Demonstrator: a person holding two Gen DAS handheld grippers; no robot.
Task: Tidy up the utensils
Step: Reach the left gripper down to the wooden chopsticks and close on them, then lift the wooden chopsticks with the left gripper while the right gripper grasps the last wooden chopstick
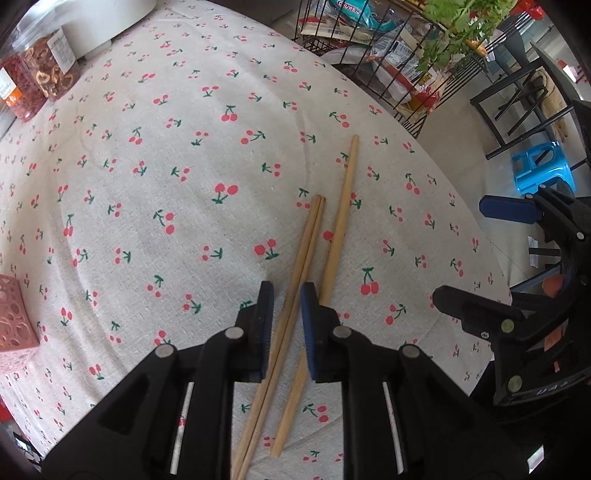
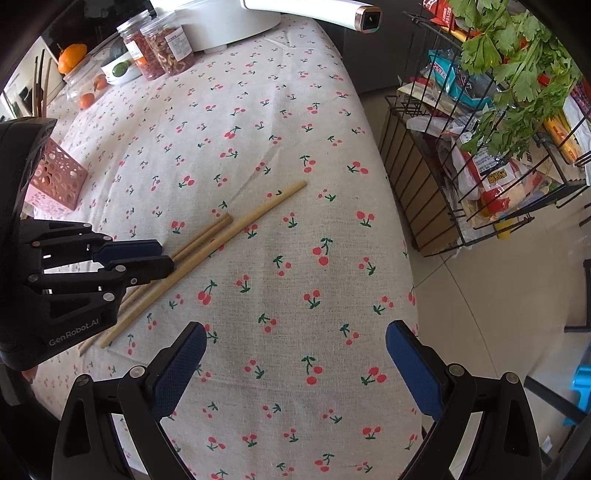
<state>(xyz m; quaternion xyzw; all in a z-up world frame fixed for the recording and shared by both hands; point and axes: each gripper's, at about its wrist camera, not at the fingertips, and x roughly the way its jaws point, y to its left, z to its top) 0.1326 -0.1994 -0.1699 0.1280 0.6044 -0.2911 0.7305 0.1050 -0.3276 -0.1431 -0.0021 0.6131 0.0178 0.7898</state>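
Note:
Three pale wooden chopsticks lie on the cherry-print tablecloth (image 1: 155,192). A close pair (image 1: 308,243) runs between the fingers of my left gripper (image 1: 287,315). Its jaws stand narrowly apart around the pair, which sits near the right pad with a small gap on the left. The third chopstick (image 1: 343,206) lies just right of that gripper and passes behind its right finger. From the right wrist view, the left gripper (image 2: 157,256) is low over the pair (image 2: 207,232), beside the longer chopstick (image 2: 258,214). My right gripper (image 2: 299,369) hangs wide open over bare cloth, holding nothing.
A pink perforated holder (image 2: 59,177) stands at the table's left side. Snack jars (image 2: 162,44), a white appliance (image 2: 229,22) and oranges (image 2: 88,99) sit at the back. Past the table's right edge stand a wire rack (image 2: 436,192) with packets and greens, and a blue stool (image 1: 539,170).

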